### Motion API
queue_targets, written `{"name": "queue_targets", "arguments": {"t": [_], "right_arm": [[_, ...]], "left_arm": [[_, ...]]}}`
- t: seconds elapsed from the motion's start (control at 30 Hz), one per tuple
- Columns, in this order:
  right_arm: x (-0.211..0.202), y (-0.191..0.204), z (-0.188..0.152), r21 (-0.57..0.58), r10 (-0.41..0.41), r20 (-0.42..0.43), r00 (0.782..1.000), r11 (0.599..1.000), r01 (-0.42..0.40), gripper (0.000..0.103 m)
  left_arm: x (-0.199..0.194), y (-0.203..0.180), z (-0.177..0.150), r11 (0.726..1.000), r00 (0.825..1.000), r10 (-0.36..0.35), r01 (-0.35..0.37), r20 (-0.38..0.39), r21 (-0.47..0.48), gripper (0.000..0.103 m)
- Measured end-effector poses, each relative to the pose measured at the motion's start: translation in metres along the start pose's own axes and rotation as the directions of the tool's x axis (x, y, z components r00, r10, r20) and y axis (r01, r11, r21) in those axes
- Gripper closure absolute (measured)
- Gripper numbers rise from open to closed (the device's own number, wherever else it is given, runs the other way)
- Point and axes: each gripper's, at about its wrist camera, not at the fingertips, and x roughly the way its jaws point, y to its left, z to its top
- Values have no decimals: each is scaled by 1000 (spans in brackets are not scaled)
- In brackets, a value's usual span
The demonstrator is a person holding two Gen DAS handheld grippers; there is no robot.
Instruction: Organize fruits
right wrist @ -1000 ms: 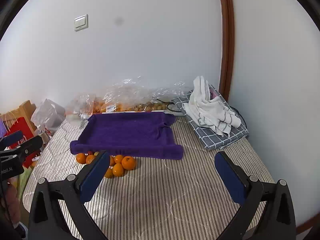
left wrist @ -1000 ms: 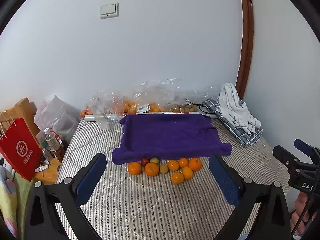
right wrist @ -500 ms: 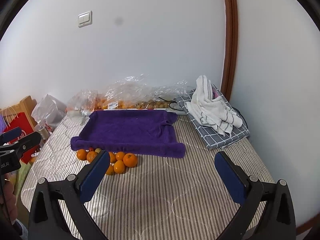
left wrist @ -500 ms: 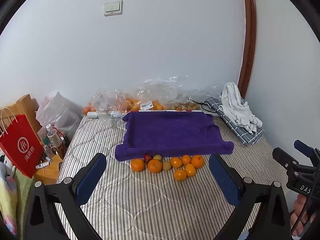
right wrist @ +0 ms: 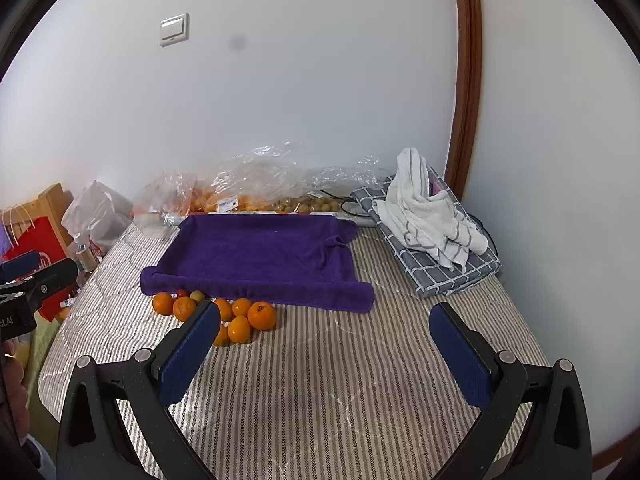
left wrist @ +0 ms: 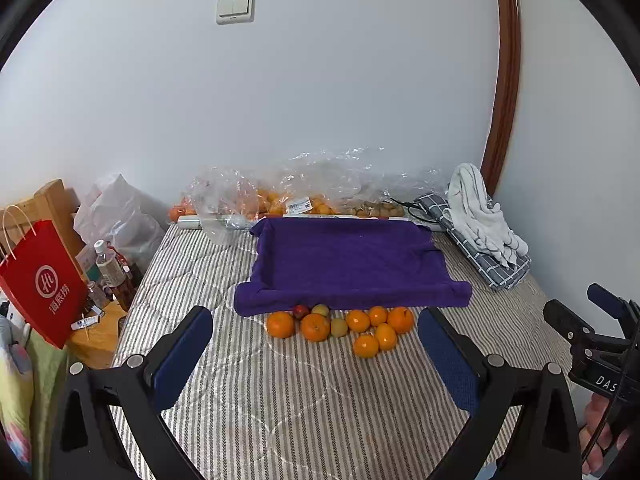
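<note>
A cluster of loose fruits (left wrist: 340, 326) is seen on the striped bed (left wrist: 280, 420), touching the near edge of a purple towel (left wrist: 348, 264) spread toward the bed's far edge. More fruit is seen in clear plastic bags (left wrist: 288, 196) along the far edge. Both the left hand-held gripper (left wrist: 316, 354) and the right hand-held gripper (right wrist: 324, 346) are held above the near part of the bed, fingers wide apart, nothing gripped.
</note>
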Motion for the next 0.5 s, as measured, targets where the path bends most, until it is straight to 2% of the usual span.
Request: {"name": "queue_targets", "arguments": {"t": [0.5], "right_arm": [[-5,-2,1,6,-7,6,1000,1000,7,0]], "left_arm": [[-1,-4,-1,1000,1000,-12,12,-4,2,0]]}}
